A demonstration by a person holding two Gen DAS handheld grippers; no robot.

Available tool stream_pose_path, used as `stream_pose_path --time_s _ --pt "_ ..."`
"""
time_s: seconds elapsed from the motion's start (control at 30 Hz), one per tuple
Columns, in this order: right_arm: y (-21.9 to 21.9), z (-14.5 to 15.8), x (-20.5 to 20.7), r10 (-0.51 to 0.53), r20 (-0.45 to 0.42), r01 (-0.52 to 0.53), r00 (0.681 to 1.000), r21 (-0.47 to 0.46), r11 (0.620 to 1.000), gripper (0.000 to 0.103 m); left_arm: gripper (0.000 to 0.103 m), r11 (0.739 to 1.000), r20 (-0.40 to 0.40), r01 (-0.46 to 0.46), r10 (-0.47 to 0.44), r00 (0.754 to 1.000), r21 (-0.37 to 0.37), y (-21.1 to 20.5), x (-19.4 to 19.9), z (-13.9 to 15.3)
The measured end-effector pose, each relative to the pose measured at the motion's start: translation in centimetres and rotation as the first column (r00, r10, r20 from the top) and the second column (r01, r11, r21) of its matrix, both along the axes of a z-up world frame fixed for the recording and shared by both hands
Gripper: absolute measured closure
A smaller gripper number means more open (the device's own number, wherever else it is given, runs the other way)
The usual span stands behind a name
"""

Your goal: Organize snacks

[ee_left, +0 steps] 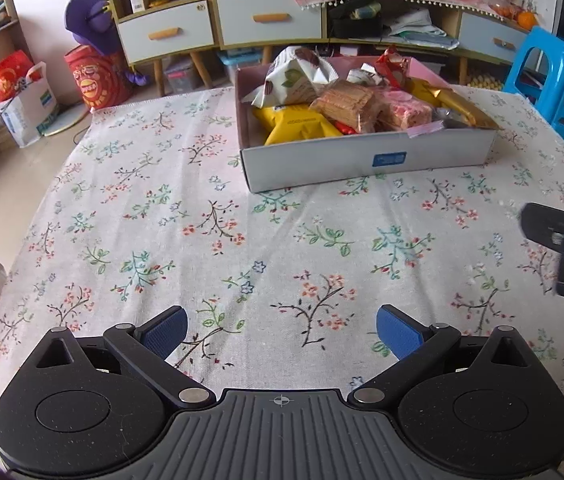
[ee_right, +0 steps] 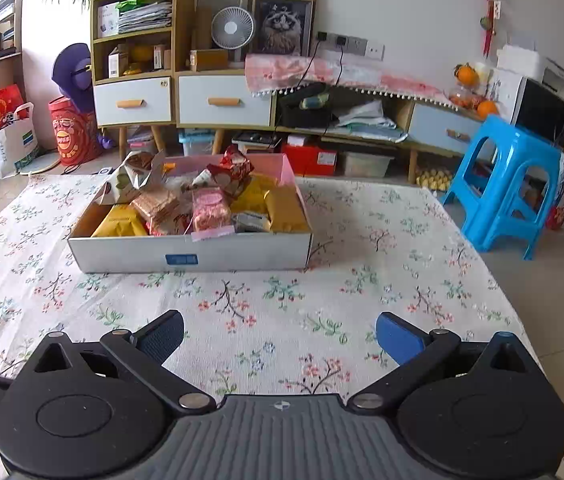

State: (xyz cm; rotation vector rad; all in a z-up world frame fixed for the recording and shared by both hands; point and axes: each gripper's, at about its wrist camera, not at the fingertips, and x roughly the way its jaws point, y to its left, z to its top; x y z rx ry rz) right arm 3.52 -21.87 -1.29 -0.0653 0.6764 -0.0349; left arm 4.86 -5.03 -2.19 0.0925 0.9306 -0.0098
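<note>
Both your grippers, left (ee_left: 281,334) and right (ee_right: 280,336), are spread wide and hold nothing. Ahead of them on the table (ee_left: 162,240) sits the box (ee_right: 190,254), heaped with snacks (ee_right: 210,206), its long side facing you; neither gripper looks clearly closer.

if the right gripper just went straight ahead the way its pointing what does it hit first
Probably the near white wall of the snack box. The right gripper is open and empty over bare floral tablecloth, with nothing between them. The box sits slightly left of centre, so depth is a guess.
</note>
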Motion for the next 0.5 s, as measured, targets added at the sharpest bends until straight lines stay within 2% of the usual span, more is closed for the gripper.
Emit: stream_pose_path --time_s 0.17,0.37,0.5 --pt "-0.8 -0.1 -0.6 -0.003 -0.031 0.003 1.000 0.001 1.000 0.009 0.001 1.000 -0.034 -0.012 0.011 0.999 -0.009 0.8 0.2 -1.3" --pt "-1.6 -0.5 -1.5 0.015 -0.083 -0.008 0.996 0.083 0.997 0.009 0.002 0.998 -0.100 -0.047 0.042 0.994 -0.052 2.0 0.7 -2.5" --pt "-1.4 -0.4 -2.3 0.031 -0.082 -0.023 0.996 0.097 0.995 0.009 0.002 0.998 -0.072 -0.041 0.036 0.997 -0.056 1.9 -0.1 -1.9"
